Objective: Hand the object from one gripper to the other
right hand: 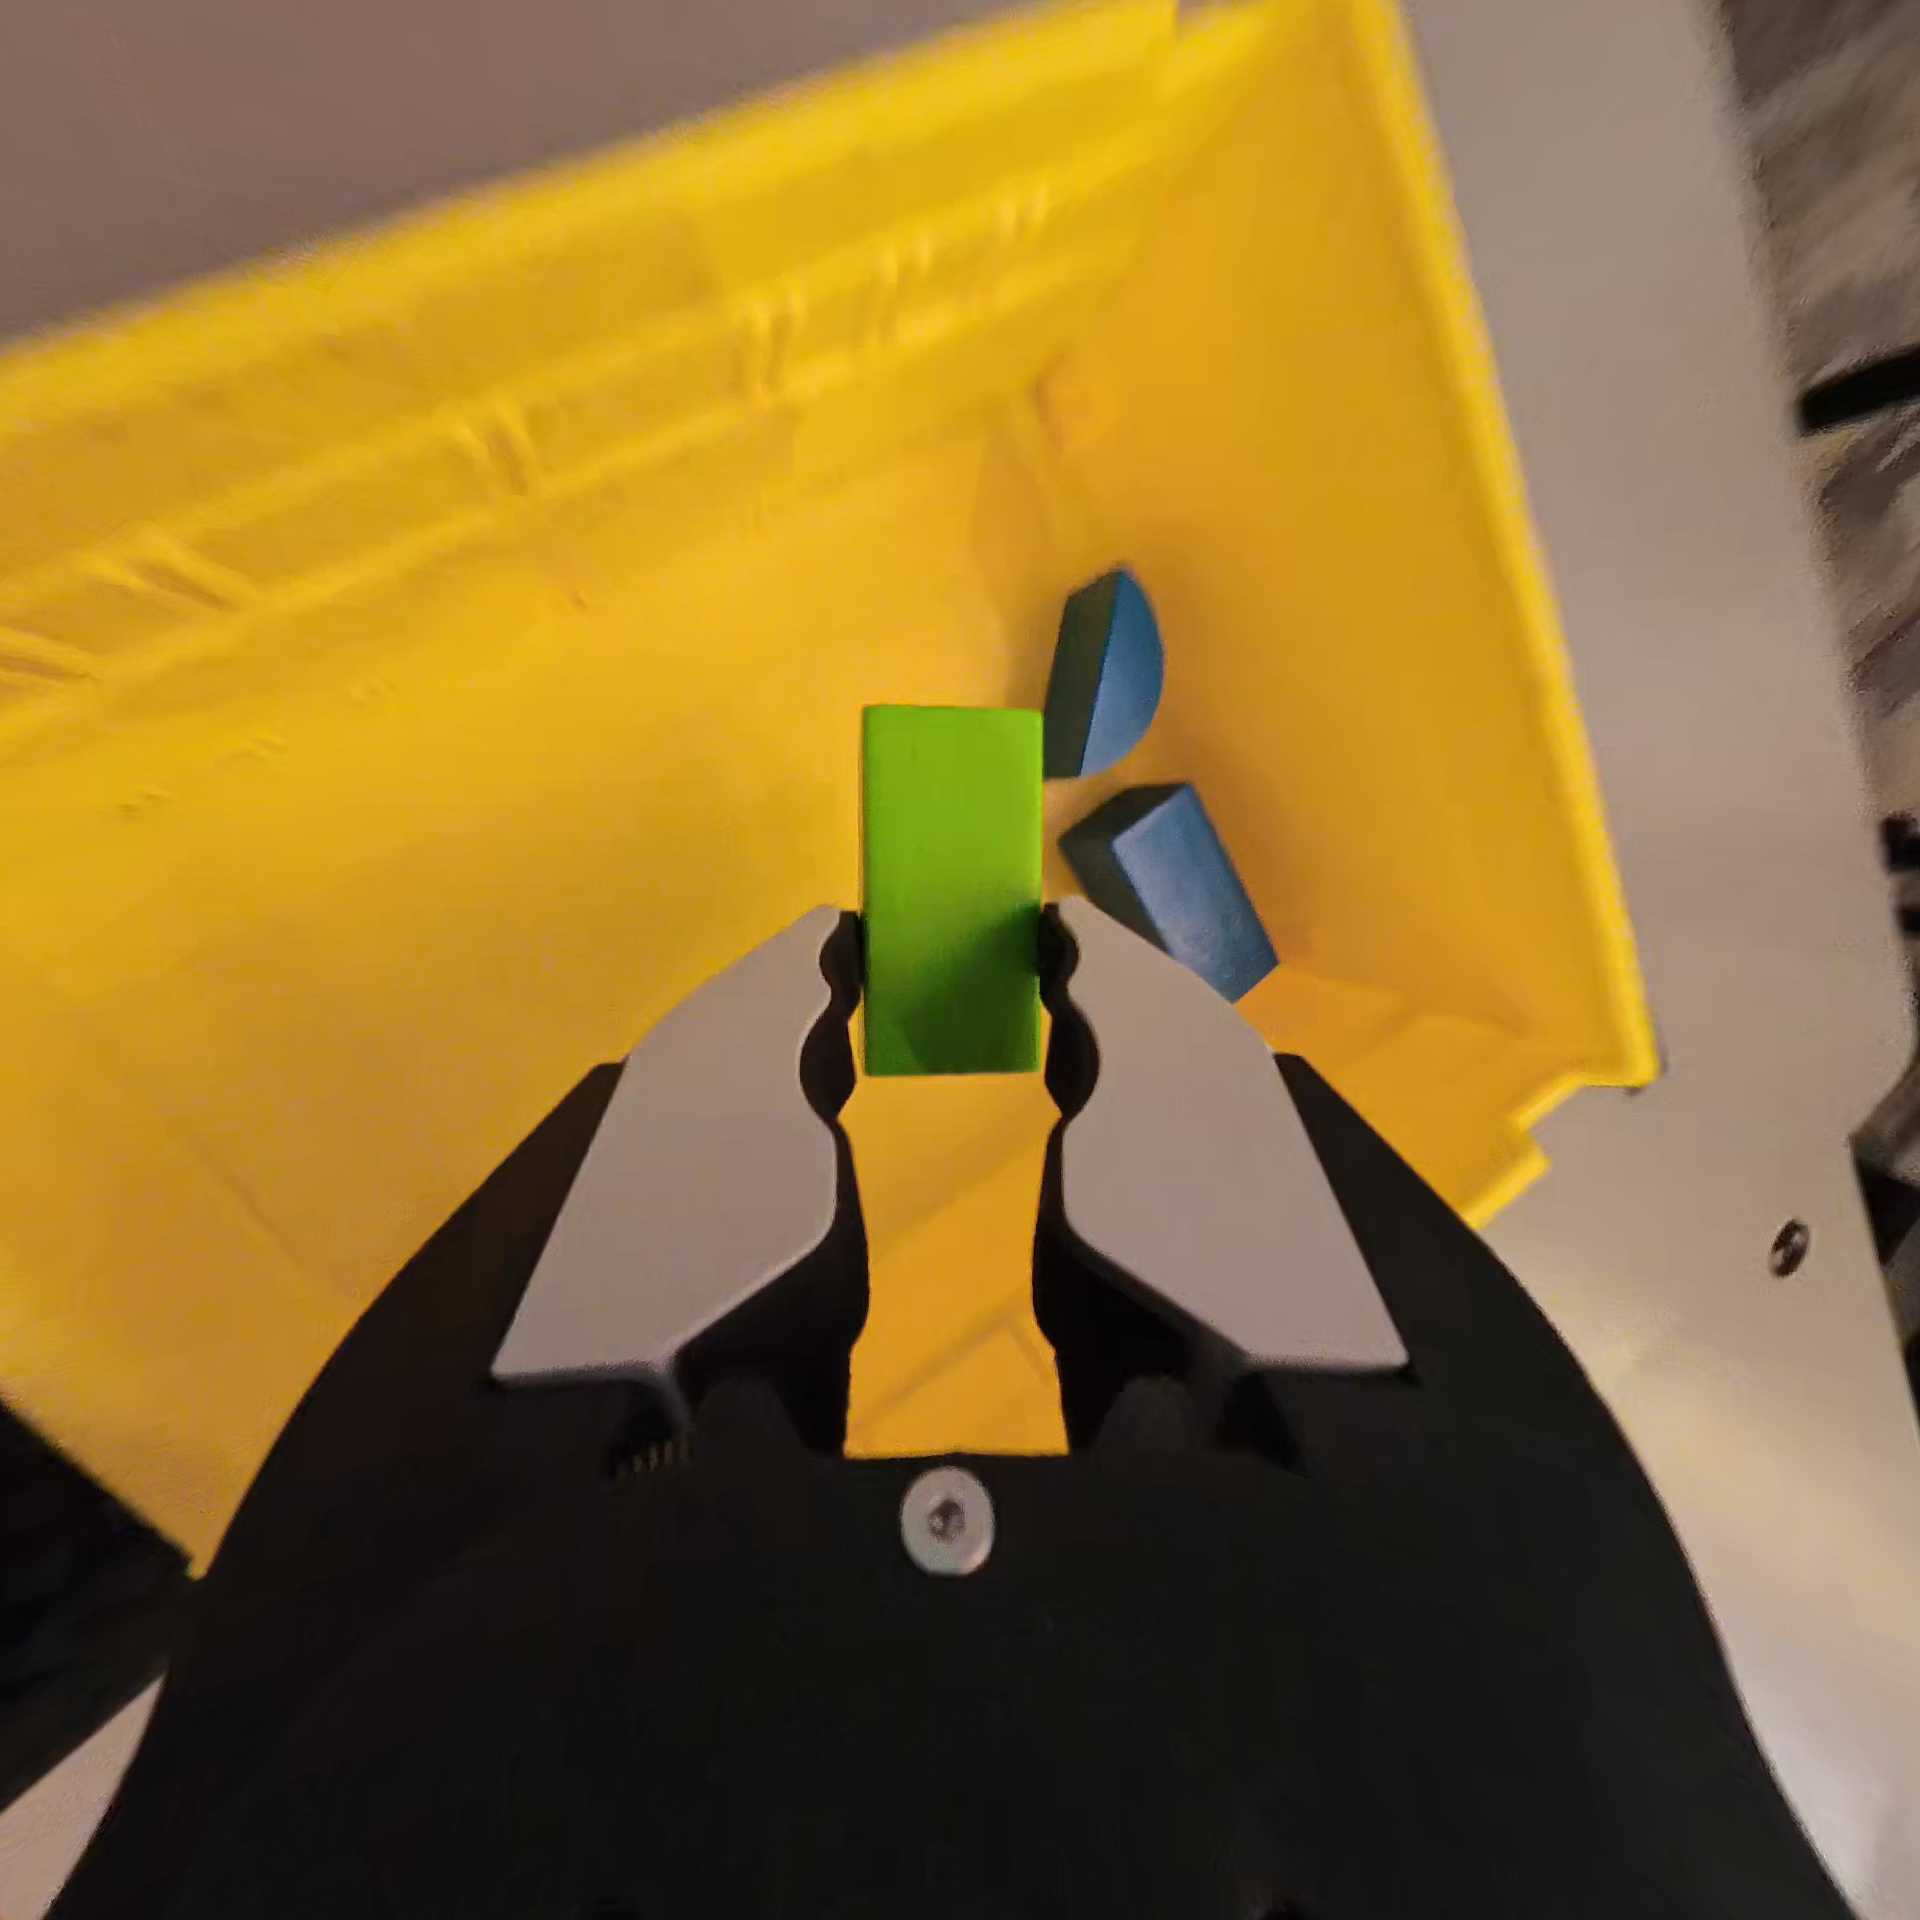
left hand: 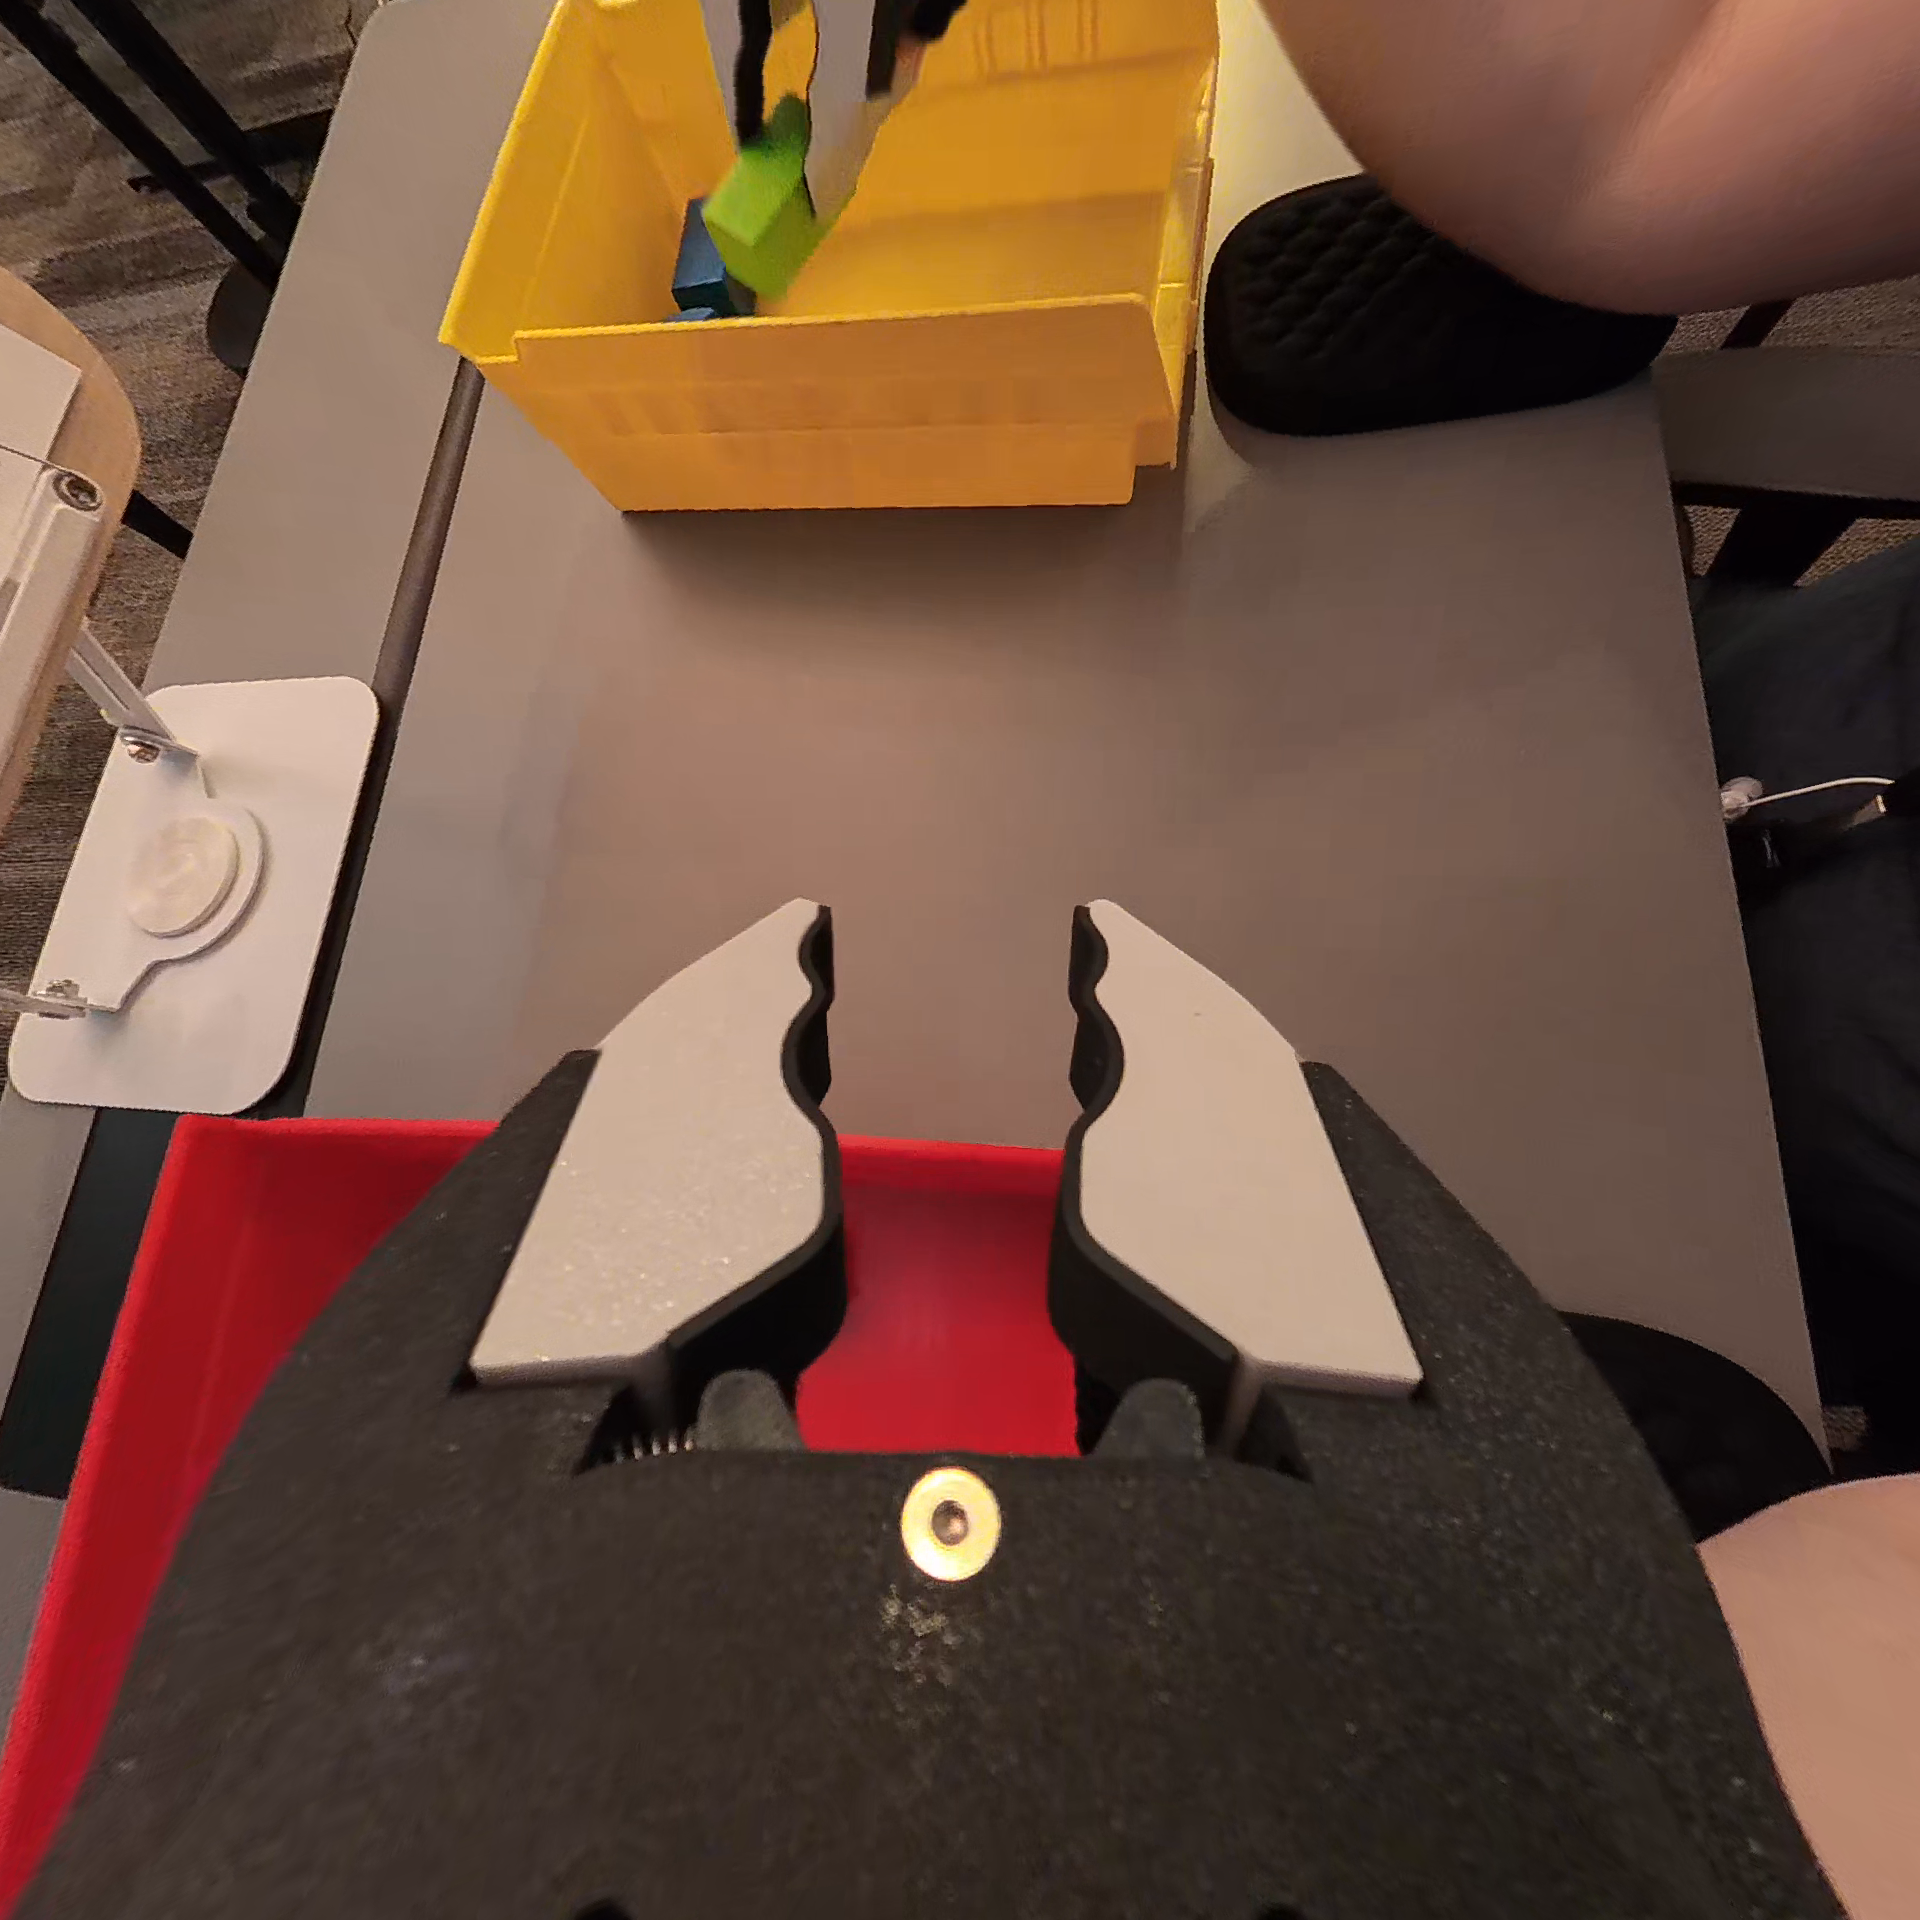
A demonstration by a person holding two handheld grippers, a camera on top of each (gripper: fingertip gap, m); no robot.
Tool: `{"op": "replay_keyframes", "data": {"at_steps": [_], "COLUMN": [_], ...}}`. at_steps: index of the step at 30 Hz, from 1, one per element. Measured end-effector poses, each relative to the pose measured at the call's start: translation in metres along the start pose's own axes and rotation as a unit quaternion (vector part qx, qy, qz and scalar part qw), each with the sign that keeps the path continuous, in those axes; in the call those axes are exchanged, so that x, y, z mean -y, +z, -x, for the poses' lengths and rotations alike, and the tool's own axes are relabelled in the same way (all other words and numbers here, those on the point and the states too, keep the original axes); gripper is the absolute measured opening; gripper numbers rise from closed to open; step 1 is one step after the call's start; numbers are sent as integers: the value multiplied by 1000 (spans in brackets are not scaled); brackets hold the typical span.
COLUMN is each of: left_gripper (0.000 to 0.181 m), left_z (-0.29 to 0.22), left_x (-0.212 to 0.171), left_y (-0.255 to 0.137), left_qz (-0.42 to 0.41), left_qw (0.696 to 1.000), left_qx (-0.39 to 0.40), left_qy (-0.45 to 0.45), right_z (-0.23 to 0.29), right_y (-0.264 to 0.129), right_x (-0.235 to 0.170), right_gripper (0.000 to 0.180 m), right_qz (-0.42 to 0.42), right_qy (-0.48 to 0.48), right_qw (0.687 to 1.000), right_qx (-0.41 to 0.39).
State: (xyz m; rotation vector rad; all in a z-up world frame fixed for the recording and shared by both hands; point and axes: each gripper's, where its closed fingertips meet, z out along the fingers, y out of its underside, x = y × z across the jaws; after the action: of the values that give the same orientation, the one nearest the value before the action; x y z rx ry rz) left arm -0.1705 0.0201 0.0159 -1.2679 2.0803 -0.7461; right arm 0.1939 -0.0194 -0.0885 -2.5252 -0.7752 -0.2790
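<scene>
Two blue blocks (right hand: 1132,790) crowd the yellow bin (right hand: 520,623) where my right gripper (right hand: 951,935) pinches the green block (right hand: 951,883), so I'd lift straight toward my spread, empty left gripper (left hand: 951,925).

Green block (right hand: 951,888), two blue blocks (right hand: 1169,888), yellow bin (left hand: 831,405), red tray (left hand: 208,1299), grey table (left hand: 1039,675)

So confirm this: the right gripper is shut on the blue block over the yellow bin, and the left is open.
Wrong colour. The right wrist view shows the right gripper shut on the green block over the yellow bin; the left gripper is open.
</scene>
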Motion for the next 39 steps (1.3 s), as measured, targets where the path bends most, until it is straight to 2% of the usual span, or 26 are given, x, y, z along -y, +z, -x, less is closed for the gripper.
{"op": "replay_keyframes", "data": {"at_steps": [4, 13, 16, 30, 39], "left_gripper": [41, 37, 35, 33, 33], "left_z": [-1, -1, -3, -3, -1], "left_x": [-2, -3, -6, -11, -16], "left_y": [2, -1, -1, -1, 1], "left_qz": [5, 2, 9, 13, 25], "left_qw": [1000, 1000, 1000, 1000, 1000], "left_qx": [-2, -5, -8, -16, -14], "left_qy": [3, 5, 5, -2, -8], "right_z": [-5, -11, -20, -31, -34], "right_y": [29, 43, 46, 49, 45], "right_x": [-29, -58, -57, -57, -53], "right_gripper": [34, 34, 34, 35, 35], "right_qz": [96, 200, 206, 203, 172], "right_qy": [0, -17, -34, -57, -55], "right_qw": [995, 979, 977, 975, 981], "right_qx": [-6, -24, -50, -67, -71]}}
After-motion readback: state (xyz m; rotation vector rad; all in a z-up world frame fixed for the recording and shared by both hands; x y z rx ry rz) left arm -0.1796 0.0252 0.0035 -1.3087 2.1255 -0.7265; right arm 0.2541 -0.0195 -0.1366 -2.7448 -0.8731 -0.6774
